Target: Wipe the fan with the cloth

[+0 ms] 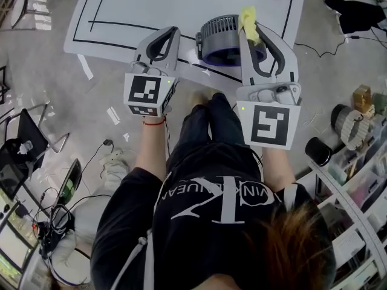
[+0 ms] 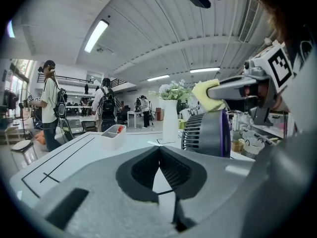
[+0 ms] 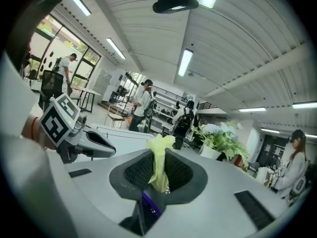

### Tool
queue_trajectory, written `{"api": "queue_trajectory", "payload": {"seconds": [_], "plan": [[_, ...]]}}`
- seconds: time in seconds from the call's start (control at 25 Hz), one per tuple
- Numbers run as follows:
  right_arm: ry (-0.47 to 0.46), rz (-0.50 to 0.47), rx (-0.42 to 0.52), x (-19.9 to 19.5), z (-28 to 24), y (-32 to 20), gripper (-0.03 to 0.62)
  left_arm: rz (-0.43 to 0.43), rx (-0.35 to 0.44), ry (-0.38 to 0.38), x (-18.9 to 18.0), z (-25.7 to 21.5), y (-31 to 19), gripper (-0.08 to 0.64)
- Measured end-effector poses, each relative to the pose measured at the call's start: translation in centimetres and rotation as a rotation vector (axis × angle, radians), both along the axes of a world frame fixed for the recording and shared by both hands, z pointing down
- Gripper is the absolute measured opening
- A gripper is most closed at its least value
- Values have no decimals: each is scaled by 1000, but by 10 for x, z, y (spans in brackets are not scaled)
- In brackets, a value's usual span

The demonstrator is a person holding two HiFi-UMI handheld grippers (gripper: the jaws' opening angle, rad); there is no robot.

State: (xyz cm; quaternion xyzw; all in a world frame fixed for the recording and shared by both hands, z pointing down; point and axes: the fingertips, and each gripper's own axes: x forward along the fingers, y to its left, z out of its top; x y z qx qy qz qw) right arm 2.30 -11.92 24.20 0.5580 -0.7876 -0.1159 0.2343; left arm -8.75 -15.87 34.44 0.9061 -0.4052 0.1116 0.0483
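Observation:
A round grey and purple fan (image 1: 219,40) stands near the front edge of the white table (image 1: 121,17). My right gripper (image 1: 247,24) is shut on a yellow cloth (image 1: 248,22) and holds it just above the fan's top right. In the right gripper view the cloth (image 3: 159,161) sticks up between the pads, with a sliver of the purple fan (image 3: 149,205) below. My left gripper (image 1: 173,31) hovers left of the fan, shut and empty. From the left gripper (image 2: 159,151) view, the fan (image 2: 207,132) is ahead on the right with the cloth (image 2: 207,95) above it.
A white tray (image 2: 113,135) and a white vase of flowers (image 2: 171,120) stand farther back on the table. People stand in the room behind. On the floor are cables (image 1: 57,216) at left and shelves with jars (image 1: 351,132) at right.

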Motion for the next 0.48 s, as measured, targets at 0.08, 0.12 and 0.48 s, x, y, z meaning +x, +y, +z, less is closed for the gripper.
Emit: {"api": "queue_trajectory", "payload": {"seconds": [0.08,0.12,0.48], "plan": [[41,-41,-47,-17,6,-1,55,-3,10,-14,-2,-1,3,11],[60,-63,-66,-26,8,-2,55,-7,12,-13,-4,-2,5,11],[390,-276,-160,-87,38,-8,57,-95,12,13,-33,-7,5,11]]}}
